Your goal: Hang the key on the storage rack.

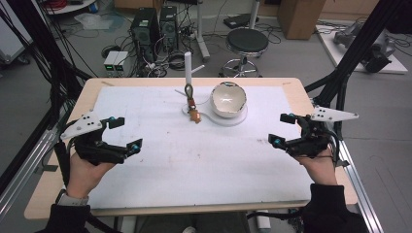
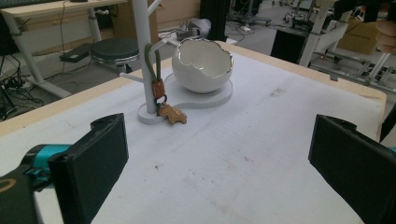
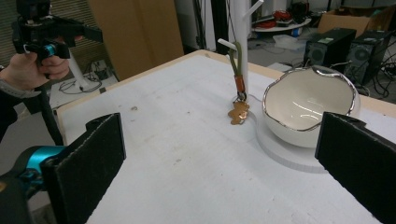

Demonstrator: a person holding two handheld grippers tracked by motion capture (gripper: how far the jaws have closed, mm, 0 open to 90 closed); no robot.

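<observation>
A white peg stand [image 1: 188, 65] rises at the far middle of the white mat [image 1: 194, 155]. A key ring [image 1: 191, 103] with a green loop, an orange clip and a brown charm hangs from a peg, and its charm rests on the stand's base. Beside it, an egg-shaped white bowl [image 1: 228, 99] with a silver rim sits on the same white base [image 1: 231, 120]. My left gripper [image 1: 127, 132] is open at the mat's left, and my right gripper [image 1: 281, 129] is open at its right. Both are empty and well short of the stand. The key ring [image 2: 161, 95] [image 3: 239, 100] and the bowl [image 2: 201, 67] [image 3: 306, 105] lie ahead of each gripper's wide-apart jaws.
The wooden table [image 1: 53, 174] borders the mat on all sides. Black frame poles [image 1: 350, 53] stand at both sides of the table. Behind the table on the floor are a round stool [image 1: 247, 42], computer towers [image 1: 145, 29], cables and a cardboard box [image 1: 301, 17].
</observation>
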